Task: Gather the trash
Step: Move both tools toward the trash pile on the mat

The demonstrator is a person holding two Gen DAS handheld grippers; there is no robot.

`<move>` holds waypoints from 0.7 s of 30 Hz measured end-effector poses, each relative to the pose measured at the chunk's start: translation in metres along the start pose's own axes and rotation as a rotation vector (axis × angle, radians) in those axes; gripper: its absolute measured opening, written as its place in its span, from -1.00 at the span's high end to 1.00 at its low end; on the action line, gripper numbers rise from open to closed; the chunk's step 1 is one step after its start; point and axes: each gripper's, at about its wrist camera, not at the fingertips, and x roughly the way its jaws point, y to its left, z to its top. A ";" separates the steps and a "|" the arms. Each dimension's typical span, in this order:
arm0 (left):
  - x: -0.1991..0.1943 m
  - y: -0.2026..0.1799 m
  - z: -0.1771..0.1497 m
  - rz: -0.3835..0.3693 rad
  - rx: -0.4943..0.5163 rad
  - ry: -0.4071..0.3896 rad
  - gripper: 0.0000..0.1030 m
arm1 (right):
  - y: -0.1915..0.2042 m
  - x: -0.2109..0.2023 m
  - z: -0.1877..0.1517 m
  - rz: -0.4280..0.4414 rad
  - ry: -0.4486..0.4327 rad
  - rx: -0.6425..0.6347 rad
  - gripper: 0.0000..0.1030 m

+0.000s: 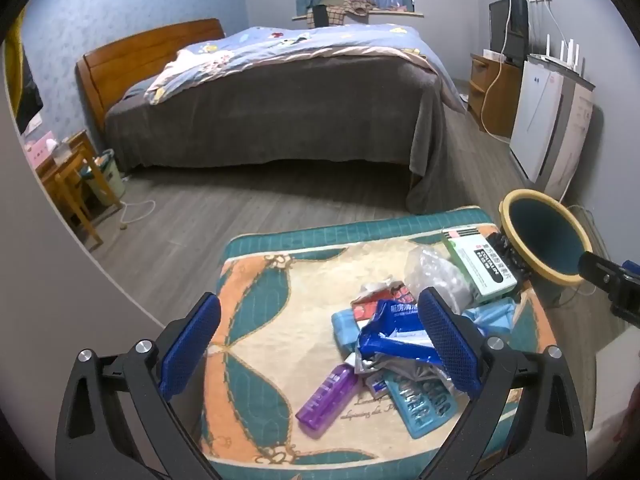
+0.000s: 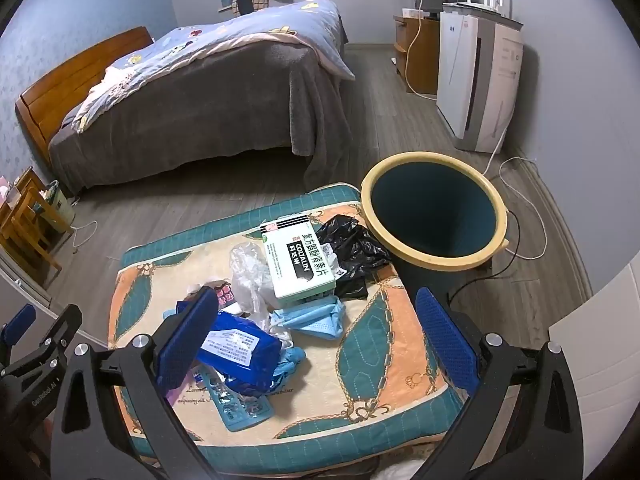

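- My left gripper (image 1: 320, 344) hangs with its jaws spread wide, nothing between the pads, tilted down over the trash pile.
- My right gripper (image 2: 316, 340) is likewise spread wide and grasps nothing, hovering above the patterned cushion (image 2: 372, 364).
- The trash lies heaped on that cushion: a blue wipes packet (image 2: 240, 354), a green-and-white medicine box (image 2: 298, 262), a light blue face mask (image 2: 310, 318), a crumpled clear plastic bag (image 2: 250, 276), a black plastic bag (image 2: 356, 250).
- A purple bottle (image 1: 328, 400) lies on its side beside a blue blister pack (image 1: 424, 406).
- The dark bin with a yellow rim (image 2: 434, 216) stands just beside the cushion, next to the black bag.
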 end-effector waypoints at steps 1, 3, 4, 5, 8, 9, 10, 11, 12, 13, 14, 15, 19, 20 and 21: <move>0.000 0.000 0.000 0.000 0.000 0.000 -0.90 | 0.000 0.000 0.000 0.001 0.000 -0.001 -0.89; 0.000 0.000 0.000 -0.001 0.000 0.000 -0.90 | 0.000 0.000 -0.001 0.000 -0.003 0.001 -0.89; 0.000 0.000 0.000 -0.001 0.000 0.000 -0.90 | 0.000 0.000 0.000 0.000 -0.003 0.000 -0.89; 0.000 0.000 0.000 0.000 0.000 -0.001 -0.90 | 0.000 0.000 0.000 0.000 -0.001 0.002 -0.89; 0.000 0.001 0.000 -0.001 0.000 0.000 -0.90 | 0.000 0.000 0.000 0.000 0.000 0.002 -0.89; 0.000 0.001 0.000 0.000 0.000 0.000 -0.90 | 0.000 -0.001 0.000 -0.001 -0.001 0.002 -0.89; 0.000 0.000 0.000 0.000 0.000 0.001 -0.90 | 0.001 -0.001 0.000 -0.001 -0.001 0.001 -0.89; 0.000 0.000 0.000 0.000 -0.001 0.001 -0.90 | 0.000 -0.001 0.000 0.000 -0.002 0.001 -0.89; 0.000 0.000 0.000 -0.001 0.000 0.000 -0.90 | 0.001 -0.001 0.000 0.000 -0.002 0.001 -0.89; 0.000 0.000 0.000 -0.001 0.000 0.000 -0.90 | 0.001 -0.001 0.000 -0.001 -0.001 0.000 -0.89; 0.000 0.000 0.000 -0.001 0.001 0.000 -0.90 | 0.001 0.000 0.000 0.000 -0.001 -0.001 -0.89; 0.000 0.000 0.000 -0.001 0.001 0.000 -0.90 | 0.001 -0.001 0.000 -0.001 -0.001 0.000 -0.89; 0.000 0.001 0.000 -0.002 -0.002 -0.001 -0.90 | 0.001 0.000 0.000 0.000 0.000 0.000 -0.89; 0.000 0.001 0.000 -0.005 -0.005 -0.002 -0.90 | 0.001 0.000 0.000 -0.002 -0.001 -0.001 -0.89; 0.000 0.001 0.000 -0.006 -0.006 -0.003 -0.90 | 0.001 0.000 0.000 -0.003 -0.002 -0.006 -0.89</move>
